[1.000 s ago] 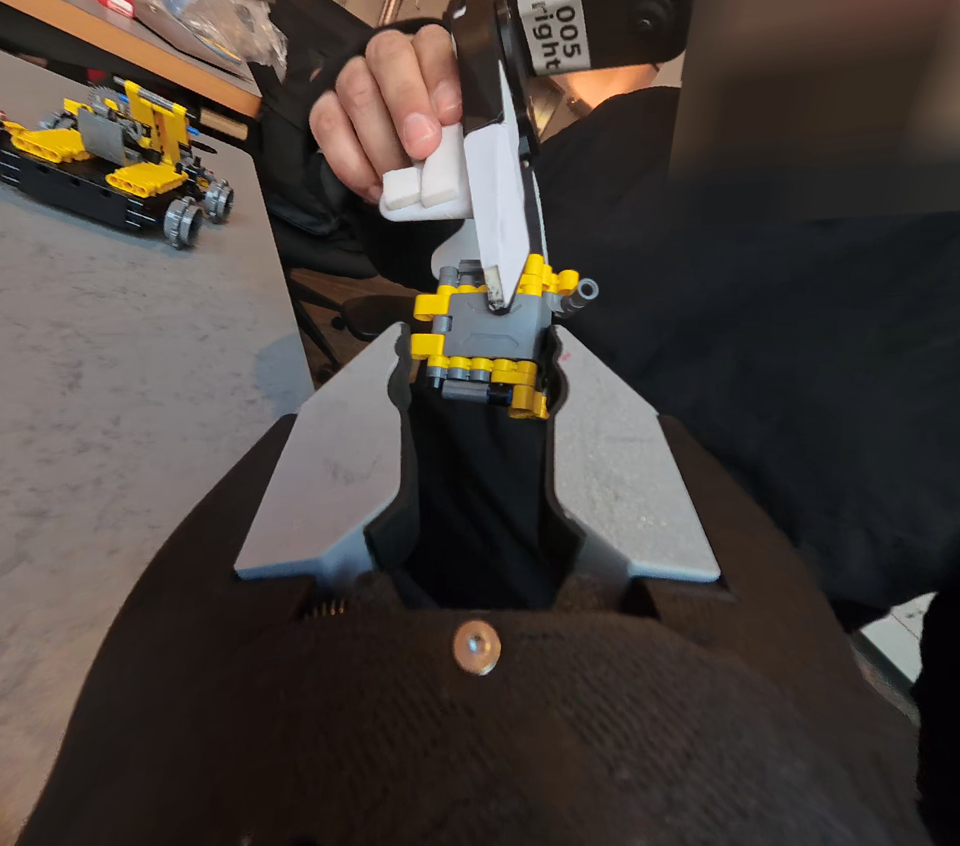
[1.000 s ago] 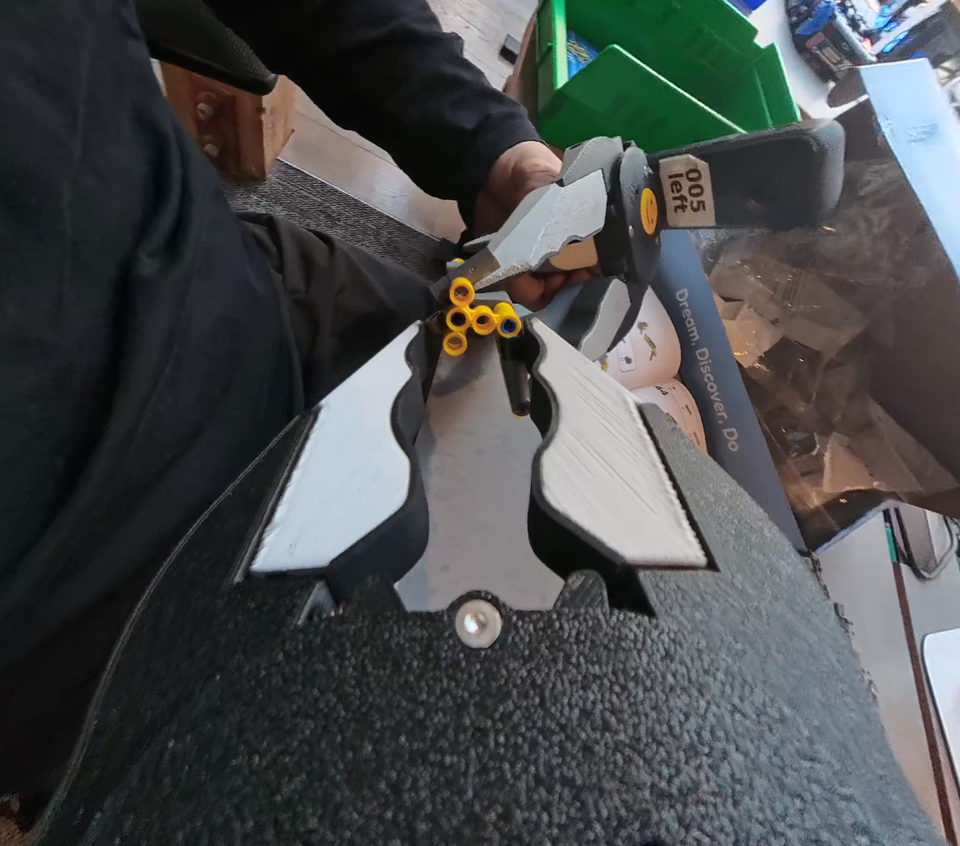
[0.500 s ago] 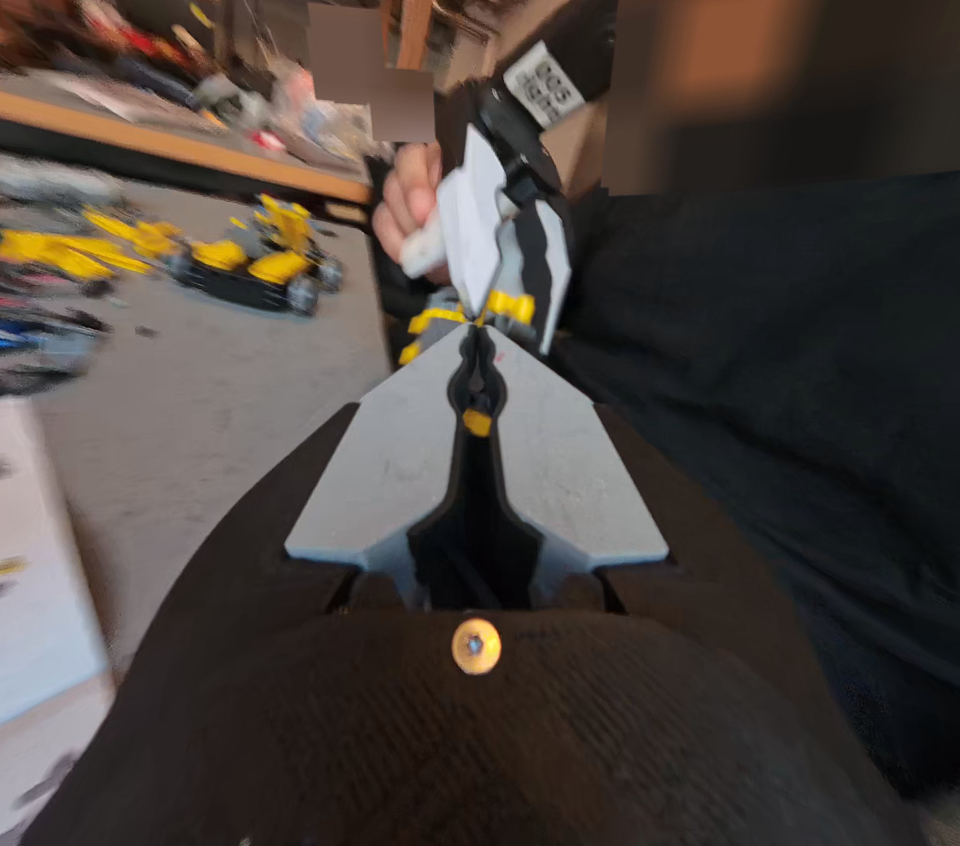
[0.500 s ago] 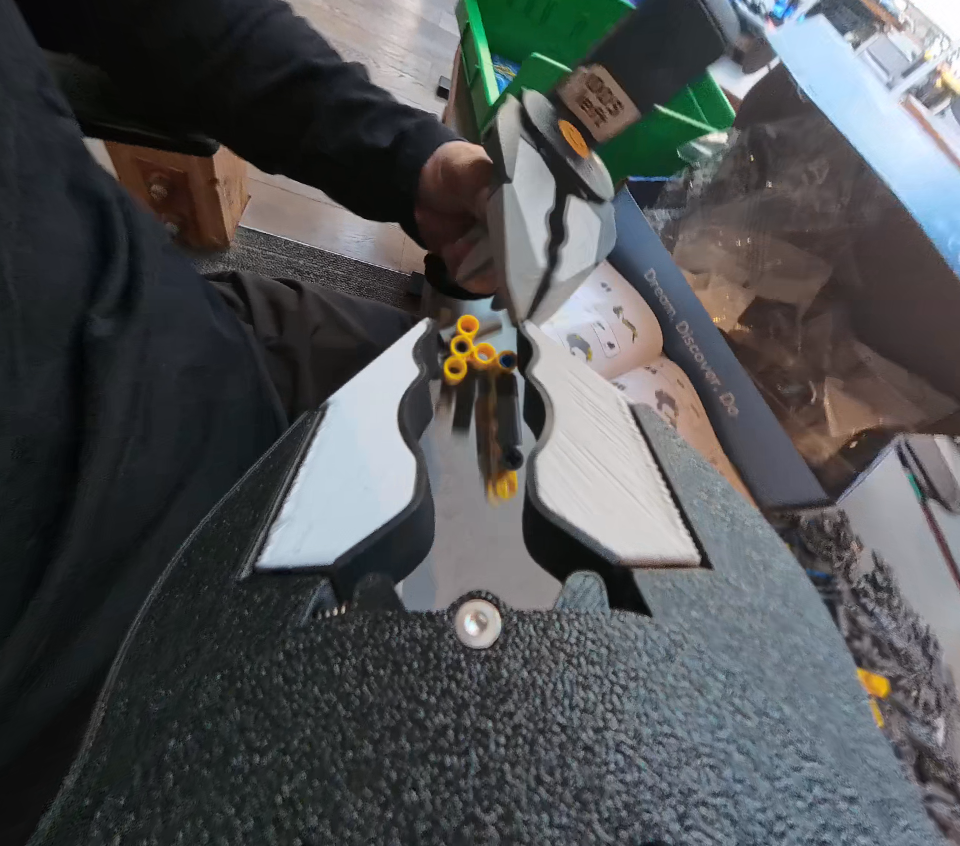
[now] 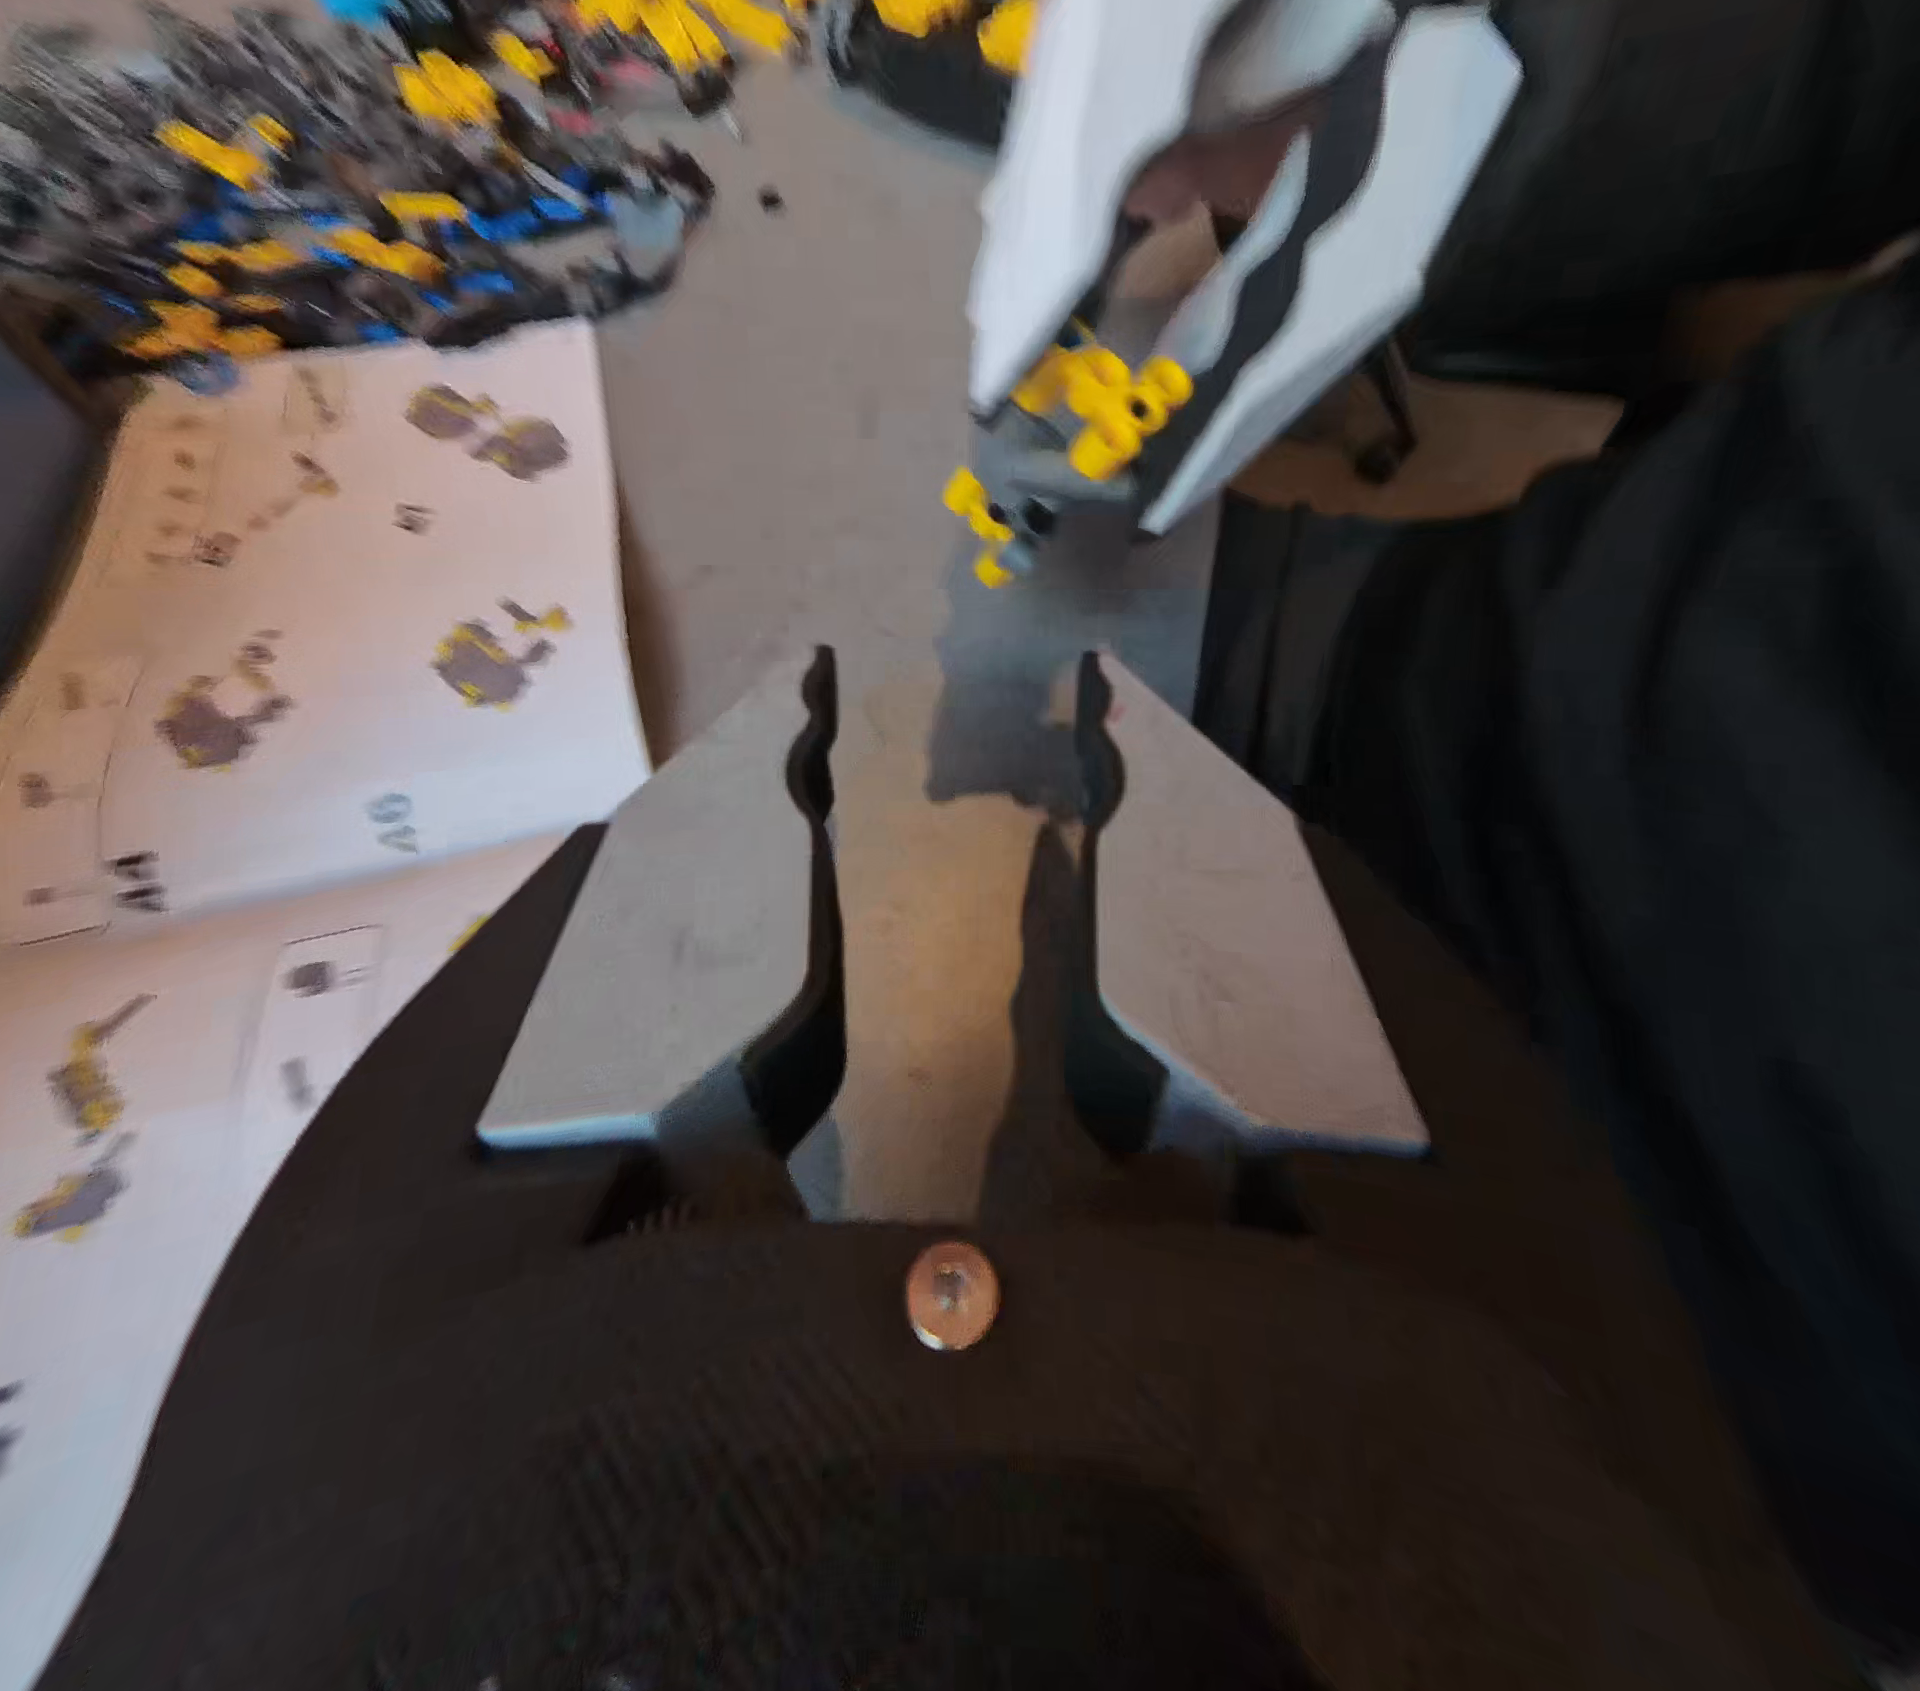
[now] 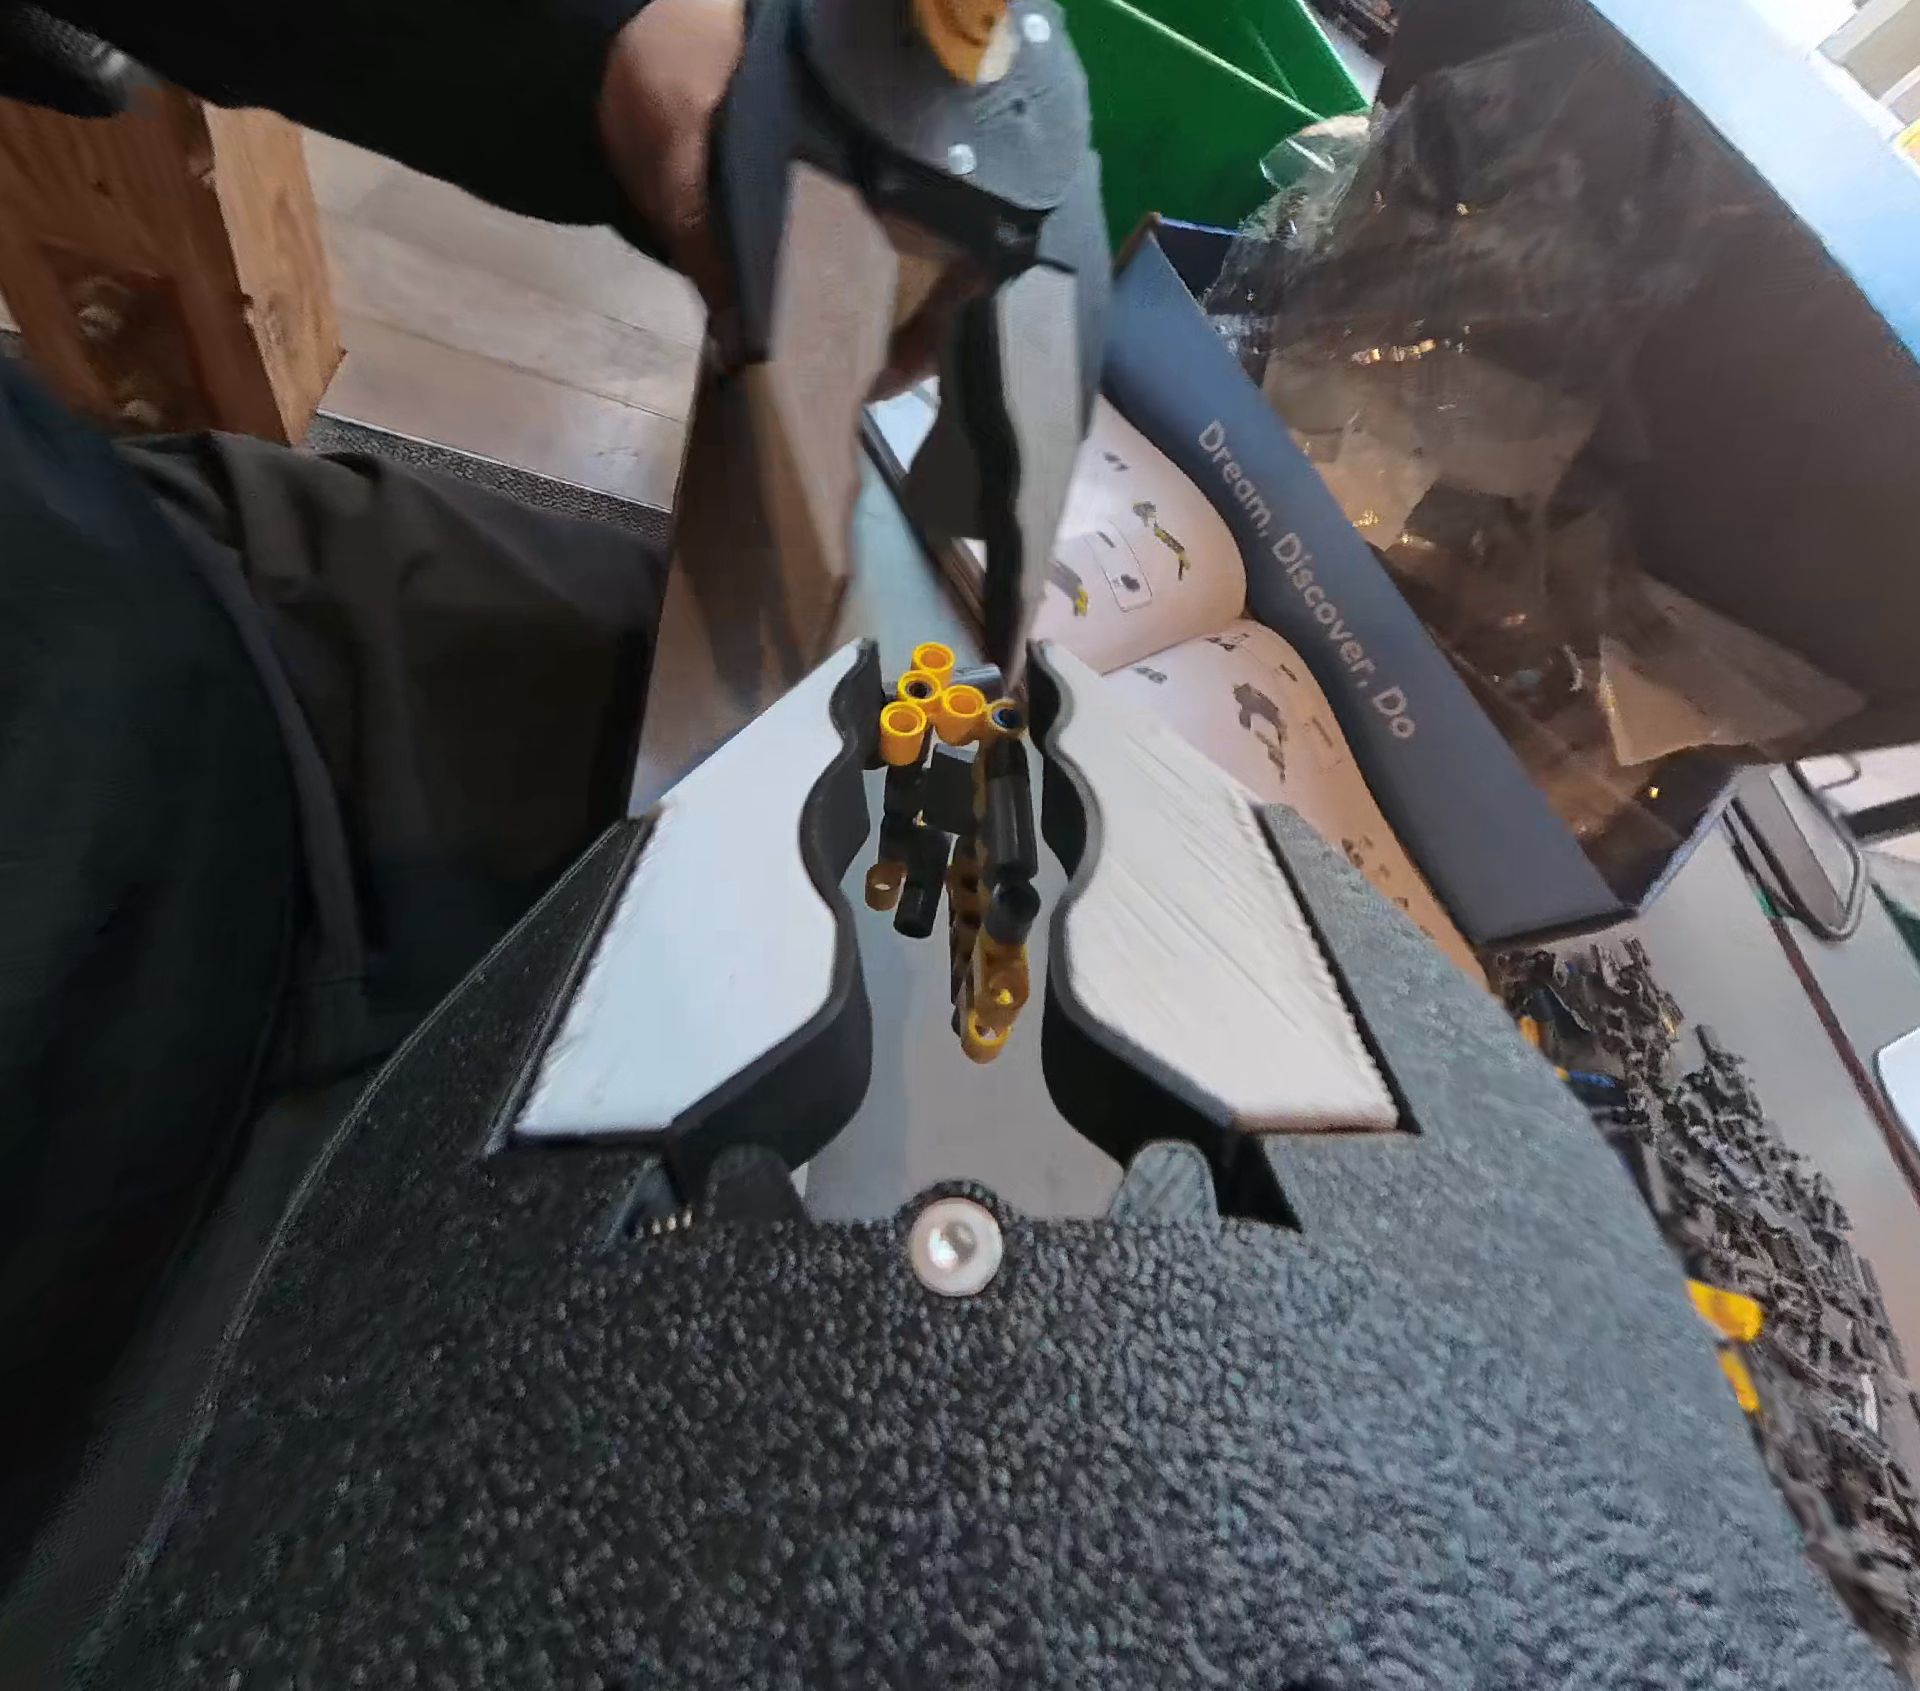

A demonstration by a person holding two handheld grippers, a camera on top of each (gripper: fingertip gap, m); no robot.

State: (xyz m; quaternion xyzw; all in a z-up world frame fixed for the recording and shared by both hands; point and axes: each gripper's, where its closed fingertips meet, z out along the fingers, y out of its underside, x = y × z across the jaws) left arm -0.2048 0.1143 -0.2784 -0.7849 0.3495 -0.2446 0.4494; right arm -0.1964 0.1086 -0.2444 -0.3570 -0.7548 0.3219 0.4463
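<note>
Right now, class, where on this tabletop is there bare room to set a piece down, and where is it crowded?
A bare strip of grey tabletop runs between the open instruction booklet and the table's near edge, beneath the right gripper holding the yellow and grey assembly. The loose parts pile crowds the far side. The left gripper is open and empty.

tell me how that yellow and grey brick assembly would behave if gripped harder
The brick assembly looks rigid. Made of many small pinned parts, it may pop apart under squeeze. Held only by the right hand-held gripper, its long lower end could pivot.
</note>
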